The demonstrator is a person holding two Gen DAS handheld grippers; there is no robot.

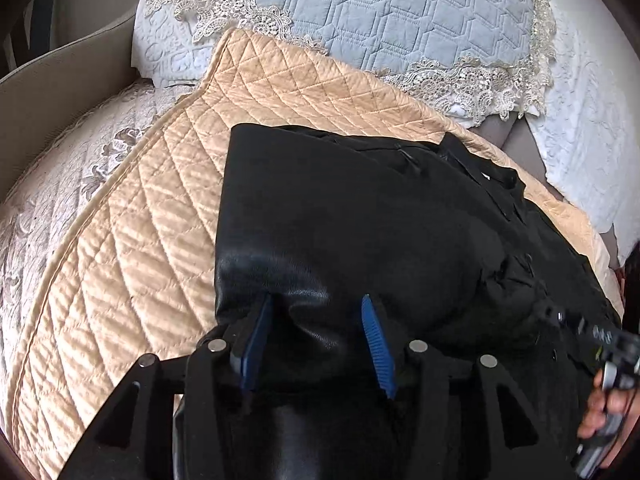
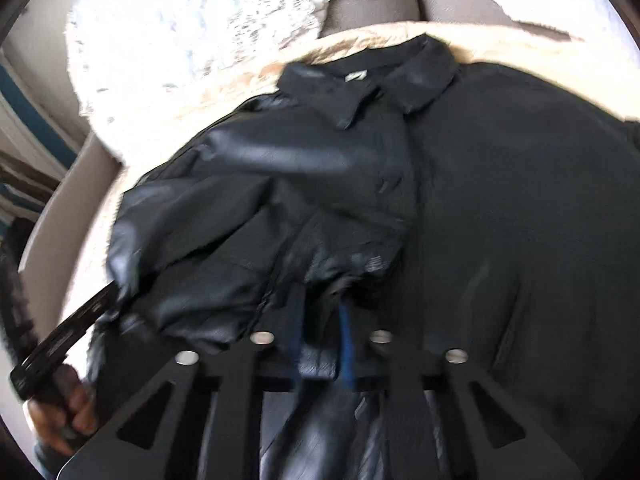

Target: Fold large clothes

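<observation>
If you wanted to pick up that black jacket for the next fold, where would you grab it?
Probably the black jacket at its straight folded edge over the tan quilt, coming in from that open side: the edge lies flat and clear, unlike the bunched collar.

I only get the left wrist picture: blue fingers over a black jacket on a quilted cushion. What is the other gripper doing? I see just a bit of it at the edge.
Observer: In the right wrist view, the right gripper has its blue pads nearly together, and they seem to pinch a fold of the black jacket. The picture is blurred.
Operator: Is the collar lying flat?
Observer: Roughly. The collar lies spread open at the far end, with a pale label showing inside it.
Operator: How does my gripper look from there?
Observer: The left gripper appears side-on at the picture's left edge, with the left hand wrapped around its handle.
</observation>
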